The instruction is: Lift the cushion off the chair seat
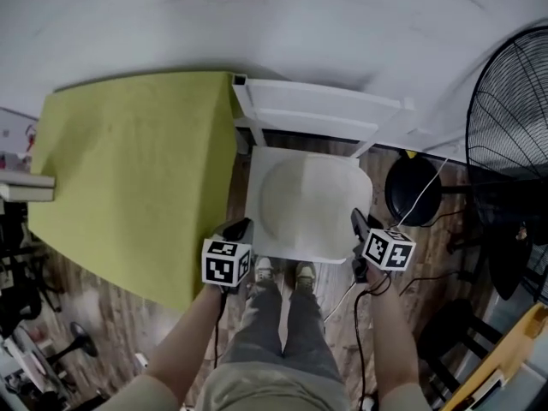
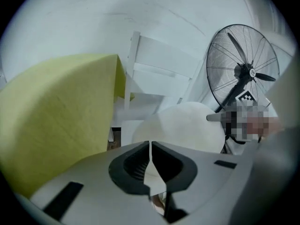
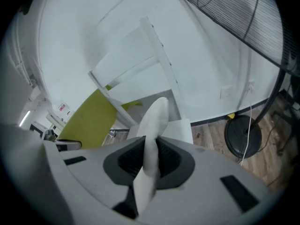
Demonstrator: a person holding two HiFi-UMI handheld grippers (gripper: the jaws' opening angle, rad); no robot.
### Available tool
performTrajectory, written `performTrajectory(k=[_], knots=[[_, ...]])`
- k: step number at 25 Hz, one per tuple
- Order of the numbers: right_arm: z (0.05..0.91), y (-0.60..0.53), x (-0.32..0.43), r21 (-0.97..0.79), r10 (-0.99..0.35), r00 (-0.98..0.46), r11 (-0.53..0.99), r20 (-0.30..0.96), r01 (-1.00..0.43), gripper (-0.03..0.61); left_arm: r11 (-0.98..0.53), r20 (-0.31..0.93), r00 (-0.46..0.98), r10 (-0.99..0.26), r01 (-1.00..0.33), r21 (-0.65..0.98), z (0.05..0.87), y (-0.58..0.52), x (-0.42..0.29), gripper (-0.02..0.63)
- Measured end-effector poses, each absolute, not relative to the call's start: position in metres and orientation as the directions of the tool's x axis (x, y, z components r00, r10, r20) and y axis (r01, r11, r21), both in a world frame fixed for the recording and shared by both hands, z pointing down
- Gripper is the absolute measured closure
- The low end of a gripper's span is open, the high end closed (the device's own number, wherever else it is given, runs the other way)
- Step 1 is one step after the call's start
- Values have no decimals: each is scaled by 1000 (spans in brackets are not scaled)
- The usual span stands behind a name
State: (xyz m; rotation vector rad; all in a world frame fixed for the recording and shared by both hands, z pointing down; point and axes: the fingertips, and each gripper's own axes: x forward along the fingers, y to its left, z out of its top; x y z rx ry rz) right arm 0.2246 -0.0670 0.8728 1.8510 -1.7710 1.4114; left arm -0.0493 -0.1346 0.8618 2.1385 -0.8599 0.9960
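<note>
A white cushion [image 1: 312, 199] with a round padded middle hangs over the white chair [image 1: 317, 110], held at its two near corners. My left gripper [image 1: 238, 228] is shut on the near left corner. In the left gripper view a thin white edge sits pinched between the jaws of the left gripper [image 2: 150, 163], and the cushion [image 2: 192, 125] bulges beyond. My right gripper [image 1: 358, 223] is shut on the near right corner. In the right gripper view the cushion [image 3: 157, 116] stands edge-on between the jaws of the right gripper [image 3: 151, 158]. The chair seat [image 3: 180, 128] shows behind it.
A yellow-green table [image 1: 128, 169] stands close on the chair's left. A large black floor fan [image 1: 514, 144] with a round base [image 1: 413, 191] and a trailing white cable stands on the right. The person's shoes [image 1: 282, 272] rest on the wood floor just before the chair.
</note>
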Motion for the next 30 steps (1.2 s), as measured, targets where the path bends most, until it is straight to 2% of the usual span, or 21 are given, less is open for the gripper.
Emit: performTrajectory(k=[7, 13, 30], knots=[[794, -75, 201, -362, -668, -178, -148, 723, -920, 518, -611, 783, 533, -321, -748, 260, 806, -139, -60, 581], [715, -63, 199, -245, -704, -90, -122, 704, -962, 518, -632, 752, 560, -346, -732, 255, 745, -131, -73, 581], [494, -46, 185, -214, -882, -52, -56, 468, -975, 518, -735, 605, 627, -491, -671, 97, 581, -141, -81, 581]])
